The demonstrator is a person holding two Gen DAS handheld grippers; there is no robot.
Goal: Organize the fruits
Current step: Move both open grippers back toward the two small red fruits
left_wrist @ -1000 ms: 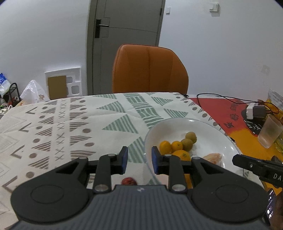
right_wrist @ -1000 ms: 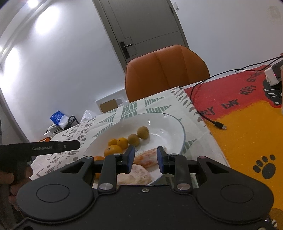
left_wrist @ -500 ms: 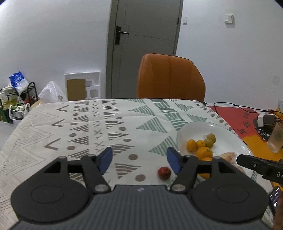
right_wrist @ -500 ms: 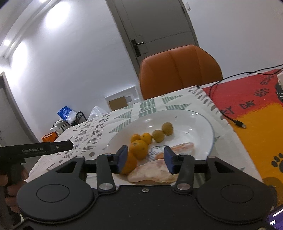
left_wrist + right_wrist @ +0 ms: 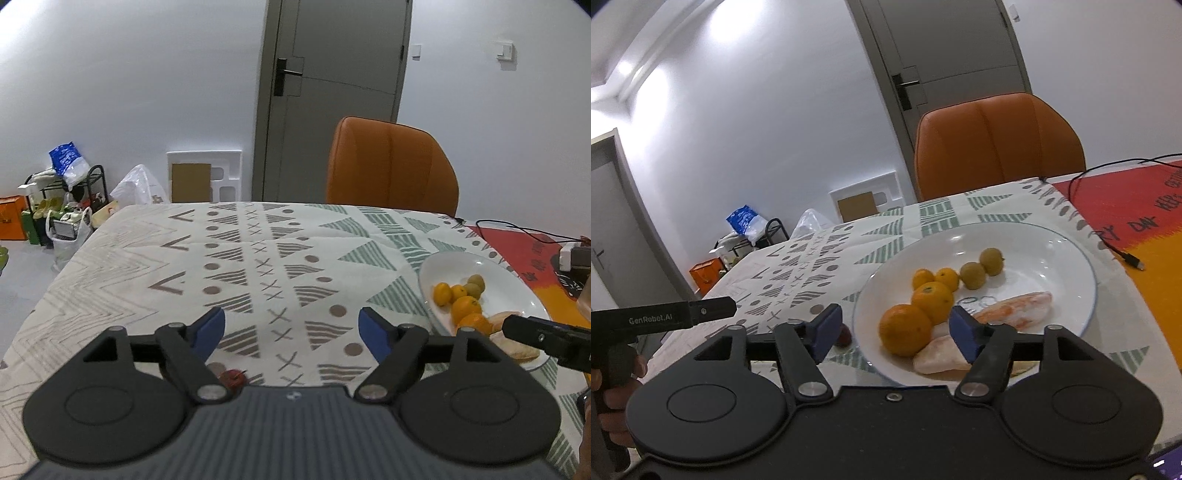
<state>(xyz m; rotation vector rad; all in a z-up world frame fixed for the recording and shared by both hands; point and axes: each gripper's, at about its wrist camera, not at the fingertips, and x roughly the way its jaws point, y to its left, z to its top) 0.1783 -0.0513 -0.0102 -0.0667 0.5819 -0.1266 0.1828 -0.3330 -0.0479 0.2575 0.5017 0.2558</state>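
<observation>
A white plate (image 5: 1067, 258) on the patterned tablecloth holds several oranges (image 5: 905, 328), two green fruits (image 5: 973, 275) and pale pomelo pieces (image 5: 1015, 312). The plate also shows in the left wrist view (image 5: 513, 284) at the right. A small red fruit (image 5: 232, 377) lies on the cloth just below my left gripper's left finger; in the right wrist view it (image 5: 844, 335) lies left of the plate. My left gripper (image 5: 291, 328) is open and empty above the cloth. My right gripper (image 5: 895, 326) is open and empty, low over the plate's near edge.
An orange chair (image 5: 391, 166) stands at the table's far side. A red and orange mat (image 5: 1145, 214) with a black cable (image 5: 1108, 240) lies right of the plate. Bags and a rack (image 5: 62, 206) sit on the floor at the left.
Both grippers have opened wide. My left gripper has swung left, away from the plate, so the red fruit now sits under its left finger. My right gripper has pulled back from the plate.
</observation>
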